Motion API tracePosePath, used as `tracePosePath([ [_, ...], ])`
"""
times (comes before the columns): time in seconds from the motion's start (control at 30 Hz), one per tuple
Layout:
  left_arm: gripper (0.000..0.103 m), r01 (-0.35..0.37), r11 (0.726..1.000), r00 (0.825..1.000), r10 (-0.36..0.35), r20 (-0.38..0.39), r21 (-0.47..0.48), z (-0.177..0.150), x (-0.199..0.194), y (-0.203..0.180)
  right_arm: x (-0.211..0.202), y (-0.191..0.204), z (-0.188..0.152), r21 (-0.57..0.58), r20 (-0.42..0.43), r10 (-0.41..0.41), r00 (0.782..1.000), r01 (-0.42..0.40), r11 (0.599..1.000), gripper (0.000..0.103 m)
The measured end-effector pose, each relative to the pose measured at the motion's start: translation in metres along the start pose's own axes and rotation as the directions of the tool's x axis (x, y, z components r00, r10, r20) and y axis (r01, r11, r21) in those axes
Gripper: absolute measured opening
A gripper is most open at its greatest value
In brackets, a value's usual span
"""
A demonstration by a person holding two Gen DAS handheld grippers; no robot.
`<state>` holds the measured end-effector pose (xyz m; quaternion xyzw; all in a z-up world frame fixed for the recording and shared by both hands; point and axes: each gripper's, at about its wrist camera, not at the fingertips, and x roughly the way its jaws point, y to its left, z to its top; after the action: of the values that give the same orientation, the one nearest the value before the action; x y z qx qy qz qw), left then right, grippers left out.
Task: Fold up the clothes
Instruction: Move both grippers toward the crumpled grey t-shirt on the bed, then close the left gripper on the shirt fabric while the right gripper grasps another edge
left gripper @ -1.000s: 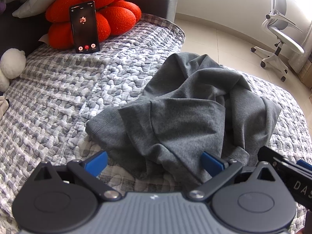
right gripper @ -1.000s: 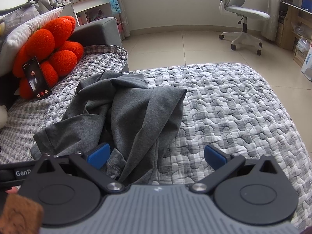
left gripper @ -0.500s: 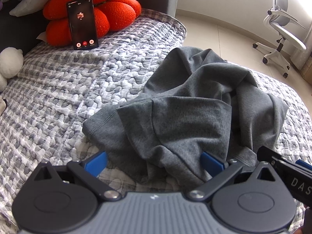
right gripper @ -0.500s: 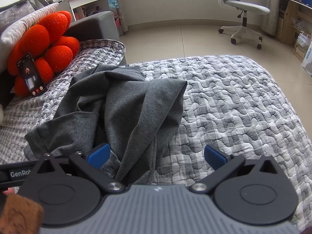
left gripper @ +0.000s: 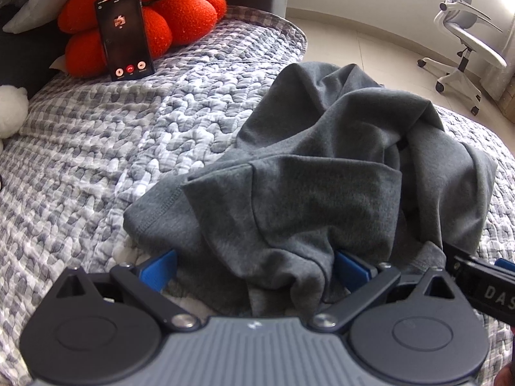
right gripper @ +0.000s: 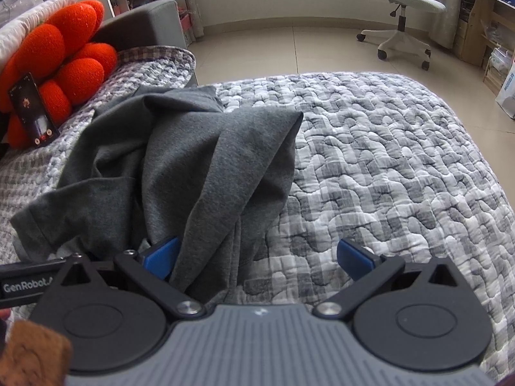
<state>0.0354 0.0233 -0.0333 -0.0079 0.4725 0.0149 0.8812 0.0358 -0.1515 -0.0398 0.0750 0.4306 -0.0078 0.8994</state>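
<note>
Holding: you have both grippers low over the near edge of the crumpled grey garment (left gripper: pixel 322 186), on the quilted bed cover (left gripper: pixel 96 160)
Left gripper: your left gripper (left gripper: pixel 254 265) has its blue pads spread wide, with a bunched fold of the garment lying between them; nothing is clamped
Right gripper: your right gripper (right gripper: pixel 257 255) is also spread wide; a hanging fold of the garment touches its left pad (right gripper: pixel 161 255), while its right pad (right gripper: pixel 354 257) sits over bare quilt
Garment: it lies heaped in loose folds near the middle of the bed, one stitched hem pointing toward the left side in the left wrist view, and the pile reaches right up to both sets of fingers
Neighbouring tool: the black body of your right gripper pokes into the lower right of the left wrist view, just beside the garment's edge
Phone: a phone (left gripper: pixel 124 33) with a lit screen leans upright against the orange cushion (left gripper: pixel 180 9) at the head of the bed, well apart from the garment
Floor: a white office chair (right gripper: pixel 402 3) stands on the tiles beyond the bed
</note>
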Motion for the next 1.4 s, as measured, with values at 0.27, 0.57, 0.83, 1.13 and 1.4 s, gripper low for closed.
tracePosePath([
  [0.27, 0.103, 0.013, 1.0, 1.0, -0.013, 0.024, 0.019, 0.0, 0.005, 0.002, 0.006, 0.001, -0.002, -0.041, 0.006, -0.018, 1.0, 0.018, 0.999, 0.103],
  [0.57, 0.103, 0.043, 0.998, 0.997, -0.046, 0.059, 0.048, -0.003, 0.008, 0.005, 0.01, 0.004, -0.007, -0.071, 0.031, -0.027, 0.999, 0.029, 0.997, 0.103],
  [0.83, 0.103, 0.125, 0.992, 0.99, -0.126, 0.059, 0.022, 0.003, 0.008, 0.016, 0.011, 0.003, -0.01, -0.097, 0.044, -0.01, 0.999, 0.014, 0.995, 0.103],
  [1.13, 0.087, 0.252, 0.967, 0.96, -0.247, 0.13, -0.029, 0.012, -0.001, 0.023, -0.001, -0.013, 0.004, -0.015, 0.073, 0.052, 0.996, -0.051, 0.999, 0.092],
  [1.4, 0.052, 0.287, 0.957, 0.946, -0.275, 0.171, -0.048, 0.021, 0.002, 0.03, -0.006, -0.008, 0.008, 0.004, 0.101, 0.117, 0.988, -0.118, 0.993, 0.06],
])
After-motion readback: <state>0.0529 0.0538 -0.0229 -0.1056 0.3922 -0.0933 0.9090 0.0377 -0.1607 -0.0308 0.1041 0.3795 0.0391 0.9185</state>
